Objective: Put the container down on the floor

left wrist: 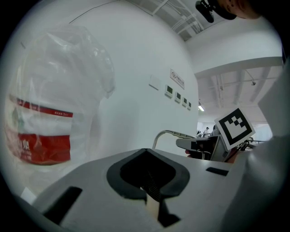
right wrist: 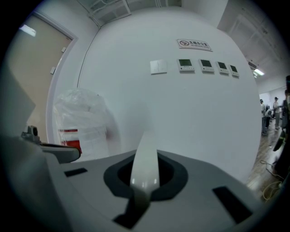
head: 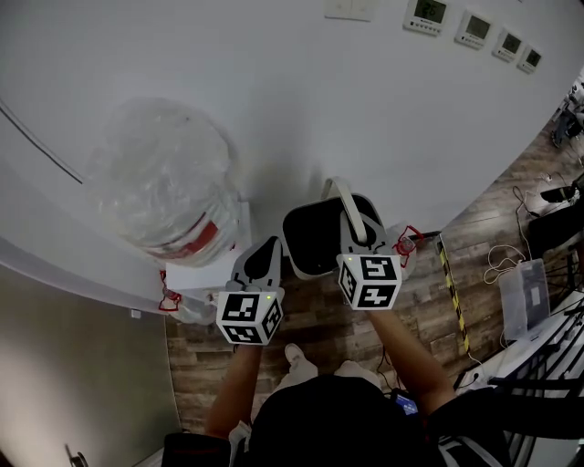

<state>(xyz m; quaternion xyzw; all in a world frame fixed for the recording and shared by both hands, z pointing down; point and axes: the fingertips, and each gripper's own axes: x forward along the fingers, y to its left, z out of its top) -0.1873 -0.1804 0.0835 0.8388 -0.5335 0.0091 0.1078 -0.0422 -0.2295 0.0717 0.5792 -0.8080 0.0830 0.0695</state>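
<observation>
The container [head: 315, 239] is a dark bin with a pale rim and a white bail handle [head: 342, 196]. In the head view it hangs close to the white wall, over the wood floor [head: 310, 319]. My right gripper [head: 354, 226] is shut on the handle [right wrist: 144, 158], which runs up between its jaws in the right gripper view. My left gripper [head: 260, 257] sits just left of the bin's rim, jaws closed [left wrist: 152, 199]. Only a small pale sliver shows at their gap, and I cannot tell what it is. The left gripper view also shows the handle [left wrist: 166, 133] and the right gripper [left wrist: 204, 146].
A large clear plastic bag [head: 169, 182] with a red and white label rests on a white box [head: 208, 272] left of the bin. Wall panels [head: 429, 14] hang above. Right of the bin, on the floor, lie yellow-black tape [head: 452, 292], cables and a clear box [head: 520, 296].
</observation>
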